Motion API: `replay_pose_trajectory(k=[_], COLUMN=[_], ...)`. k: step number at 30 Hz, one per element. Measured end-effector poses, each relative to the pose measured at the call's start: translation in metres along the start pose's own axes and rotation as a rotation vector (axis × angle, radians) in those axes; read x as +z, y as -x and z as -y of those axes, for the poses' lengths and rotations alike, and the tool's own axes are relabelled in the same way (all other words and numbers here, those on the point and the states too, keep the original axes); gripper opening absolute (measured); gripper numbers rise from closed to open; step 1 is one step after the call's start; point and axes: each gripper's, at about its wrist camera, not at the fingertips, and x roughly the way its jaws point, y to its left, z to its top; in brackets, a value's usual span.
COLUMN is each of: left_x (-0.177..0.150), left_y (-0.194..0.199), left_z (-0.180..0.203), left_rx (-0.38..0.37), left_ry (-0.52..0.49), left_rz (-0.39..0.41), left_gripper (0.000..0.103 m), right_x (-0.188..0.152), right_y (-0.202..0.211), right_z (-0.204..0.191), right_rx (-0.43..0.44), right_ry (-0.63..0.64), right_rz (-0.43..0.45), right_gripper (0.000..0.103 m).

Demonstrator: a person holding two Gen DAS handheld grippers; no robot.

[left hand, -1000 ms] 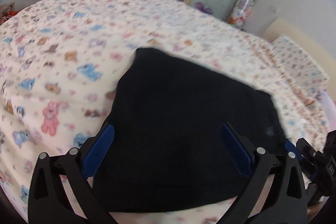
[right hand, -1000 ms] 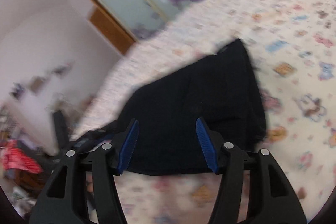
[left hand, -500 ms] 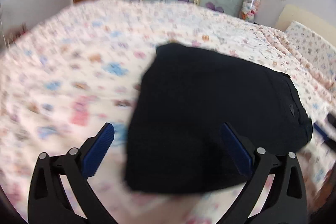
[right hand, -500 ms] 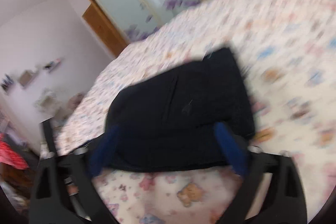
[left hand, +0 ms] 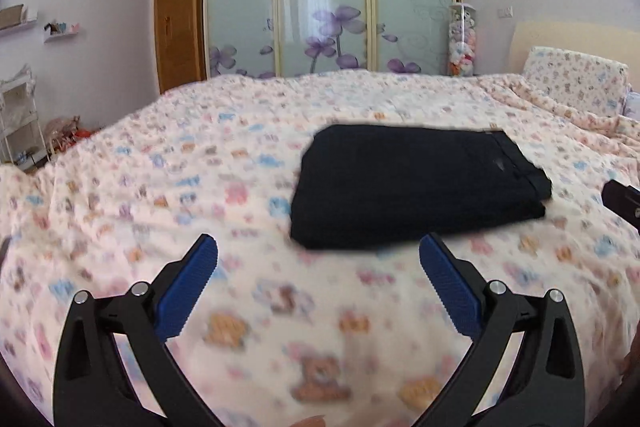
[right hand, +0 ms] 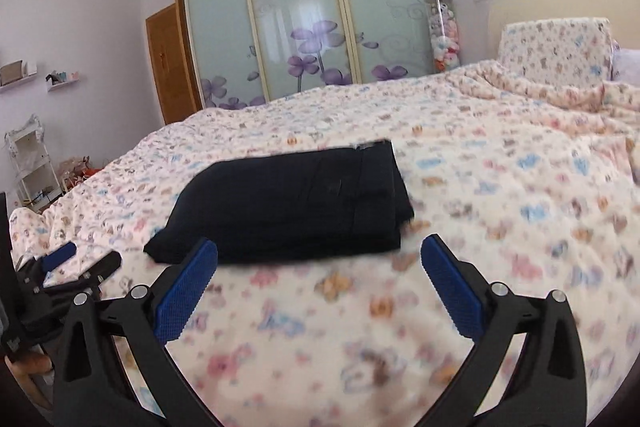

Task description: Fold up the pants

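In the left wrist view, the pants (left hand: 416, 187) lie folded into a thick, flat, roughly rectangular packet of black cloth on the bed cover (left hand: 180, 167), a soft pale fabric printed with small bears and animals in pink, blue and brown. The long axis of the packet runs from left to right across the picture, and the waistband end with its stacked layers points to the right. The left gripper (left hand: 318, 269) has matte black arms with ribbed blue pads (left hand: 188, 287); its jaws are spread wide and hold nothing, and they hang above the cover, near the front edge of the pants but apart from them. Half a second ago the packet lay between these fingers and filled more of the view; now it is farther ahead.

In the right wrist view, the pants (right hand: 292, 207) lie left of centre, the long axis again left to right and a little tilted, with the waistband end on the right. The right gripper (right hand: 320, 275) is released as well, with empty jaws. The left gripper (right hand: 76, 267) shows at the left edge. Earlier the blue pads reached over the cloth; now only the left pad overlaps its near edge. Behind the bed stands a wardrobe (right hand: 304, 15) of frosted glass with purple flowers.
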Motion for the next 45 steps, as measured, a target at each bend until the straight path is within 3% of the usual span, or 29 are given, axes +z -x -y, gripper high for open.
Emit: replay_pose_trajectory(k=[4,11,20,26,35,45], left_x=[-0.022,-0.029,-0.032,-0.033,-0.034,-0.036], left_y=[0.0,-0.006,-0.02,-0.023,-0.025,-0.025], left_z=[0.006,0.013,0.008,0.011,0.018,0.028], left_rx=[-0.027,-0.055,-0.066,-0.03,0.001,-0.058], left_ry=[0.013,-0.005,0.038,0.021,-0.021,-0.068], left_rz=[-0.003,-0.03,-0.096,-0.116,-0.126,-0.13], left_gripper=[0.101,0.101,0.101,0.101,0.101,0.101], right_x=[-0.016,-0.034,-0.045,-0.053,-0.057,-0.057], right_y=[0.003,0.003,-0.007,-0.012,-0.019,-0.019], right_z=[-0.009,-0.021,-0.029,-0.031,-0.022,-0.023], right_rx=[-0.009,-0.02,-0.133,-0.177,-0.167,-0.177], right_ry=[0.024,0.072,0.116,0.139,0.089,0.103], right_rz=[-0.01,0.02,0.019,-0.01,-0.055,-0.041], right_gripper=[0.102,0.102,0.102,0.102,0.102,0.102])
